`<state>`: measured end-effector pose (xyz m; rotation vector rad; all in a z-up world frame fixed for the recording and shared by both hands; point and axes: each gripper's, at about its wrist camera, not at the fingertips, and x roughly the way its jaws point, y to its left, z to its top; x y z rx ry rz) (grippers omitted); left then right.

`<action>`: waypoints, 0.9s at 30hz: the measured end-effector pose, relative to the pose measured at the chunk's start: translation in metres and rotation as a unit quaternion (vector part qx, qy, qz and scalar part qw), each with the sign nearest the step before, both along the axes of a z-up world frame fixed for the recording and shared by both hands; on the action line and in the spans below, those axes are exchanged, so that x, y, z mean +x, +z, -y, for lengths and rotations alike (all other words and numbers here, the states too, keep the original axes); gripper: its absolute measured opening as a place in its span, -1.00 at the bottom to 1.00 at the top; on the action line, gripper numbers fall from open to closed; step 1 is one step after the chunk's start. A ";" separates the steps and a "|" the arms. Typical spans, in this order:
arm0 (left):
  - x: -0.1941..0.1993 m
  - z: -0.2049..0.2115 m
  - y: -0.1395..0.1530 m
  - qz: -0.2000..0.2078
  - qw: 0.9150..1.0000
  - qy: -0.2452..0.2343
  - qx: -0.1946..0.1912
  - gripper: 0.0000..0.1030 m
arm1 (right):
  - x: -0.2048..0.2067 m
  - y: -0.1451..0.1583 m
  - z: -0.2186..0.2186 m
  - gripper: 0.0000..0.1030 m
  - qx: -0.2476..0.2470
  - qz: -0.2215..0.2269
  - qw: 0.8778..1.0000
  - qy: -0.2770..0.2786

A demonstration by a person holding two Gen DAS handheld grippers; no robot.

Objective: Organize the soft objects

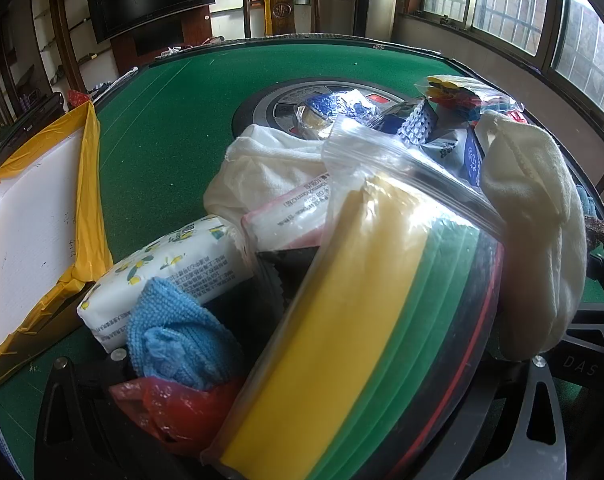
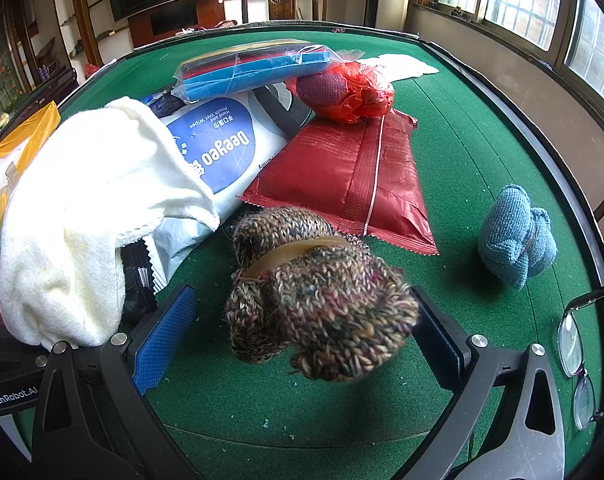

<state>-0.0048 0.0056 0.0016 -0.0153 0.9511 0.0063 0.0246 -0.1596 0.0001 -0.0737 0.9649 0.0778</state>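
In the right wrist view a brown knitted bundle (image 2: 318, 304) bound with a rubber band lies on the green table (image 2: 462, 152). It sits between the fingers of my right gripper (image 2: 302, 332), which is open, and it looks slightly blurred. A cream towel (image 2: 82, 216) is draped at the left. In the left wrist view a clear zip bag of yellow, green and black sheets (image 1: 362, 300) fills the space of my left gripper (image 1: 326, 344). Its fingers are hidden, but the mounts stand wide apart. Beside the bag are a blue cloth (image 1: 174, 336), a tissue pack (image 1: 166, 272) and a red plastic bag (image 1: 174, 408).
A white tray with yellow taped edges (image 1: 34, 216) stands at the left. A wet wipes pack (image 2: 222, 148), a red packet (image 2: 342, 168), a red bag holding purple cloth (image 2: 342, 88), a blue cloth (image 2: 514, 236) and eyeglasses (image 2: 574, 344) lie on the table.
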 end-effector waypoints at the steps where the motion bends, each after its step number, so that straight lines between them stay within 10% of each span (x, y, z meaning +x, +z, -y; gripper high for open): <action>1: 0.000 0.000 0.000 0.000 1.000 0.000 0.000 1.00 | 0.000 0.000 0.000 0.99 0.000 0.000 1.000 0.000; 14: 0.000 0.001 0.000 0.000 1.000 0.000 0.000 1.00 | -0.013 0.009 0.028 0.96 0.040 -0.037 0.994 0.099; 20: 0.000 0.001 0.000 0.000 1.000 0.000 0.000 0.99 | -0.039 0.057 0.073 0.91 0.014 0.067 0.993 0.092; 23: 0.000 0.001 0.000 0.000 1.000 0.000 0.000 0.99 | -0.023 0.067 0.099 0.13 0.013 0.073 0.996 0.052; 27: 0.000 0.000 0.000 0.000 1.000 0.000 0.000 1.00 | 0.002 0.058 0.112 0.02 -0.008 0.065 0.998 0.020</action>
